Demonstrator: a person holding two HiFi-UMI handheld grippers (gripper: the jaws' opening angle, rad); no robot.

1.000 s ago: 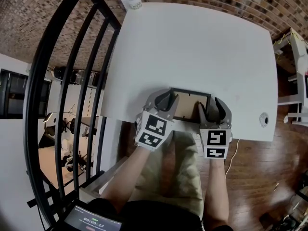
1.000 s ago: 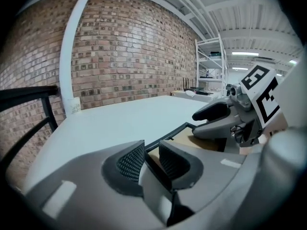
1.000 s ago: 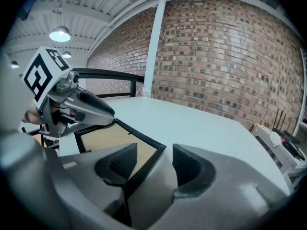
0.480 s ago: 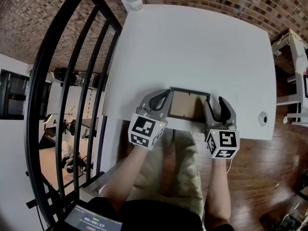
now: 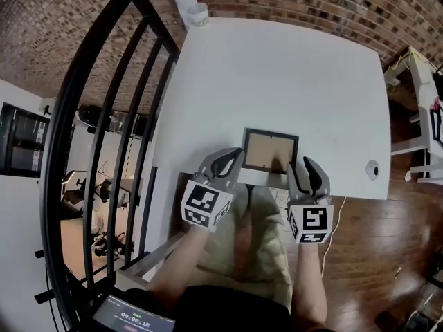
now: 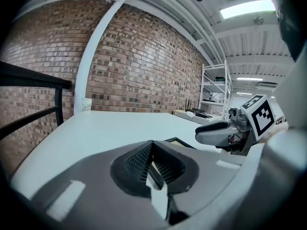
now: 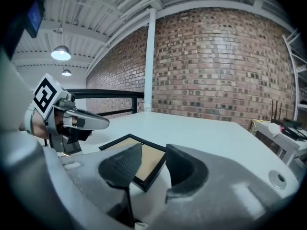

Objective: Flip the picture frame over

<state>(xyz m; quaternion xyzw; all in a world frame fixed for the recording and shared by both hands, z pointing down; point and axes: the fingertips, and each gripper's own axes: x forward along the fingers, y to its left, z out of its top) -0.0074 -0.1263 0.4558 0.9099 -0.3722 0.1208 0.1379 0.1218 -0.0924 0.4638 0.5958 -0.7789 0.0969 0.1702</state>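
The left gripper [image 6: 153, 152] has its fingers [image 6: 136, 162] pressed together, with only a thin slit left low down. They have just been closing, then let go a tiny bit. Nothing seems to be pinched. A dark edge shows through the slit. It is probably the picture frame [image 5: 270, 151] lying just past the tips, but the view there is tight. From the head view, these tips sit just beside the frame's near left corner.

The right gripper [image 7: 153, 152] has its fingers [image 7: 122, 164] apart, and they have just been closing. The frame's near right corner lies in the gap between them, a little lower than the pads. The pads do not press on it.

The frame lies flat on the white table [image 5: 277, 75], right in front of both pairs of fingers and close to the table's near edge. It has a black rim, and its brown middle faces up.

To the right of the right fingers is a small round hole [image 5: 372, 169] in the table. Far ahead of the left fingers, a white cup [image 5: 198, 14] stands at the table's far corner. A brick wall [image 7: 216, 56] rises behind it. A black railing [image 5: 104, 116] runs along to the left of the left fingers. Behind the fingers, two bare arms [image 5: 187, 254] hold the grippers.
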